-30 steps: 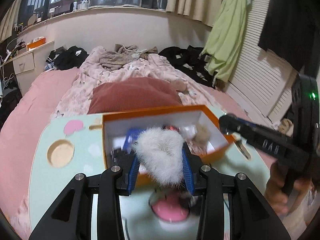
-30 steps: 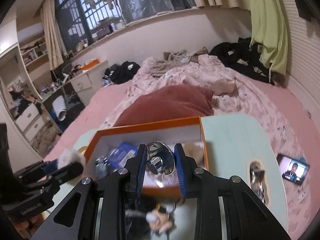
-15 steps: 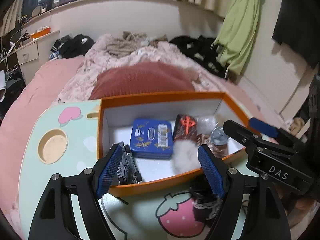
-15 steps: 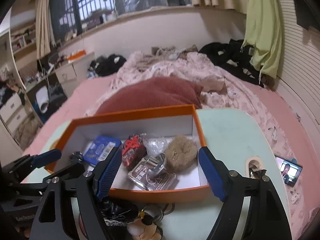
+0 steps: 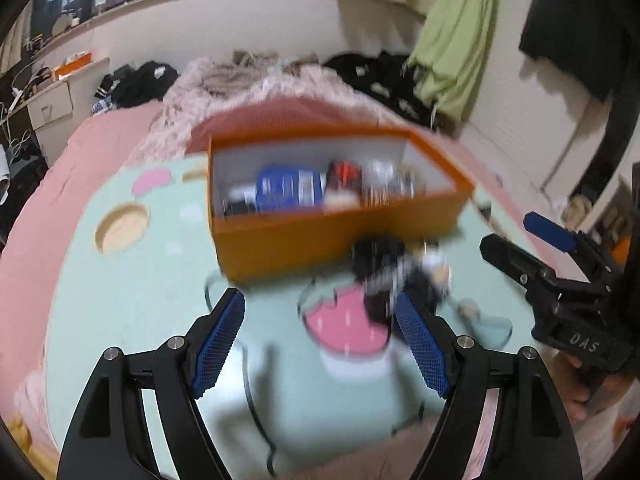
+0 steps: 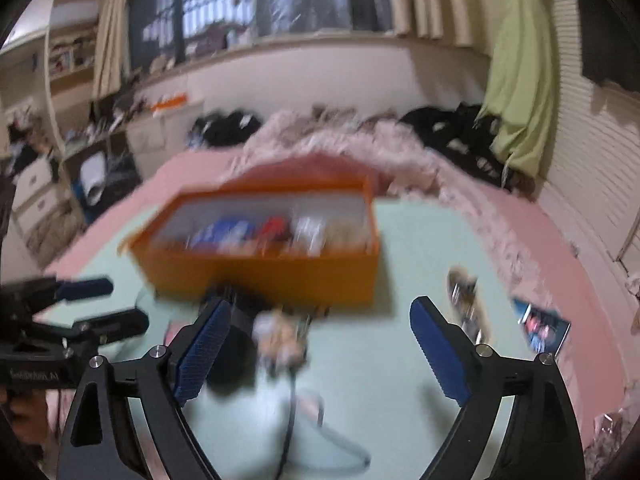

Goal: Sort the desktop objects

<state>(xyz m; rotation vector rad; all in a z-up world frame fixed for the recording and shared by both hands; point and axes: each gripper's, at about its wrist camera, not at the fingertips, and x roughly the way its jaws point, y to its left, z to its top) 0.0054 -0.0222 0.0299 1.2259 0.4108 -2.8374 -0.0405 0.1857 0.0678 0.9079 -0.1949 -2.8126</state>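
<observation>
Both grippers empty and pulled back from the box. Left gripper (image 5: 320,334) has its jaws spread fairly wide, nothing between the pads – they hang over the pink strawberry print (image 5: 346,326) on the table. Its jaws were opening within the past second and have held at this width since. Right gripper (image 6: 320,354) is wider, close to its fullest, and its jaws have just been opening further; nothing is clamped. In the right wrist view a blurred key-ring charm (image 6: 280,338) sits between the fingers on the table surface, not touched by either pad as far as the blur lets me tell.

Outward: a dark tangle with that charm (image 5: 404,276) lies on the table just in front of the orange box (image 5: 332,236). That looks like the next pickup. A small metal item (image 6: 466,300) sits in a slot on the right side of the table (image 6: 420,240), and a phone (image 6: 542,330) lies on the bed beyond the table edge.

Progress – my read: mostly done. The box already holds a blue tin (image 5: 290,192), a red-and-black packet (image 5: 344,178), something shiny and something fluffy, all too blurred to name. Left: the tangle in front, possibly the slot item.
</observation>
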